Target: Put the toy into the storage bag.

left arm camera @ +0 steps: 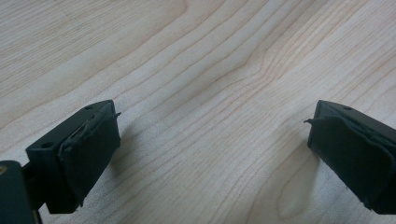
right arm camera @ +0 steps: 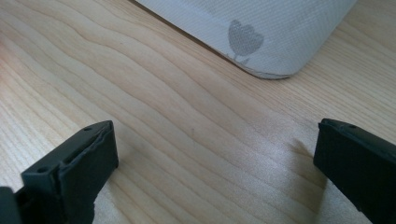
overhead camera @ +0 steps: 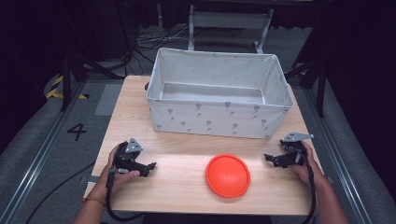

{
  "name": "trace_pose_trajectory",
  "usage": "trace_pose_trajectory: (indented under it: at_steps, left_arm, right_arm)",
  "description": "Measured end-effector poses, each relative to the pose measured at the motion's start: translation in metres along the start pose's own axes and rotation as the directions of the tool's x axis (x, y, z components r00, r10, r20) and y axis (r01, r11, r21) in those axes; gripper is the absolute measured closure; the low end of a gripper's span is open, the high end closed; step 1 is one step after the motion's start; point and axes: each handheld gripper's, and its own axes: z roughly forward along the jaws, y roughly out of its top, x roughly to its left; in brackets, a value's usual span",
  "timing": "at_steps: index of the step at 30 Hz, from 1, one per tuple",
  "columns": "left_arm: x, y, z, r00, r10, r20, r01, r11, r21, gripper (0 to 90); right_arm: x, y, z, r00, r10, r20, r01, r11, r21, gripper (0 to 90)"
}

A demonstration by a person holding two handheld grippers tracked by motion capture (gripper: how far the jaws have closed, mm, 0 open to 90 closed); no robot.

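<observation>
flanking the orange disc [overhead camera: 228, 175], both hand-held grippers [overhead camera: 150, 166] [overhead camera: 268, 157] gape empty; floor [overhead camera: 28, 149] marked "4".

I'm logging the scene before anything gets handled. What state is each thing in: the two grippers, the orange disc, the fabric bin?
left gripper: open, jaws wide apart, nothing between them, low over the table.
right gripper: open, jaws wide apart, holding nothing.
orange disc: lying flat on the table between the grippers, untouched.
fabric bin: upright, open-topped, looks empty inside.
</observation>
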Motion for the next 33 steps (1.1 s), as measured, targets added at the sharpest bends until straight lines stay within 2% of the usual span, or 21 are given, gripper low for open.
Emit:
trace_pose_trajectory:
  at_steps: [10,14,15,17,18,19,21,24,26,29,30,33]
  left_arm:
    - [0.000,-0.001,0.000,1.0000,-0.004,0.004,0.004,1.0000,0.002,2.6]
    - [0.000,-0.001,0.000,1.0000,-0.007,0.006,0.007,1.0000,0.002,2.5]
    - [0.000,-0.001,0.000,1.0000,-0.005,0.004,0.005,1.0000,0.000,2.5]
    - [0.000,-0.001,-0.001,1.0000,-0.006,0.007,0.006,1.0000,0.003,2.5]
    - [0.000,-0.001,0.000,1.0000,-0.003,0.007,0.003,1.0000,0.003,2.4]
    - [0.000,-0.001,0.000,1.0000,-0.002,0.007,0.002,1.0000,0.002,2.3]
    - [0.000,-0.001,-0.001,0.9999,-0.006,0.008,0.006,1.0000,0.005,2.3]
    - [0.000,-0.001,0.000,1.0000,-0.005,0.007,0.005,1.0000,0.003,2.3]
    - [0.000,-0.001,0.000,1.0000,-0.005,0.008,0.004,1.0000,0.003,2.3]
    - [0.000,-0.001,0.000,1.0000,-0.004,0.008,0.004,1.0000,0.003,2.3]
    - [0.000,-0.001,0.000,1.0000,-0.004,0.008,0.004,1.0000,0.003,2.3]
    - [0.000,-0.001,0.000,1.0000,-0.005,0.008,0.005,1.0000,0.003,2.3]
  right_arm:
    - [0.001,0.000,0.000,1.0000,0.003,0.003,-0.003,1.000,0.001,0.0]
    - [0.001,0.002,-0.001,1.0000,-0.004,-0.002,0.004,1.000,0.023,0.3]
    - [0.002,0.003,-0.001,1.0000,-0.005,-0.007,0.005,1.000,0.031,3.3]
    - [0.006,0.005,-0.005,0.9978,-0.038,-0.055,0.040,0.999,0.032,14.3]
    - [0.007,0.006,-0.006,0.9967,-0.038,-0.072,0.040,0.999,0.027,20.8]
    - [0.011,0.008,-0.006,0.9932,-0.044,-0.107,0.047,0.999,0.021,19.8]
    - [0.016,0.011,-0.005,0.9897,-0.051,-0.134,0.056,0.998,0.036,16.1]
    - [0.024,0.017,-0.007,0.9832,-0.064,-0.171,0.069,0.997,0.024,19.4]
    - [0.030,0.022,-0.009,0.9810,-0.075,-0.179,0.078,0.997,0.007,18.6]
    - [0.045,0.032,-0.012,0.9715,-0.106,-0.212,0.103,0.994,-0.024,19.4]
    - [0.045,0.032,-0.012,0.9715,-0.106,-0.212,0.103,0.994,-0.024,19.4]
    - [0.064,0.041,-0.012,0.9599,-0.145,-0.240,0.140,0.989,-0.039,19.2]
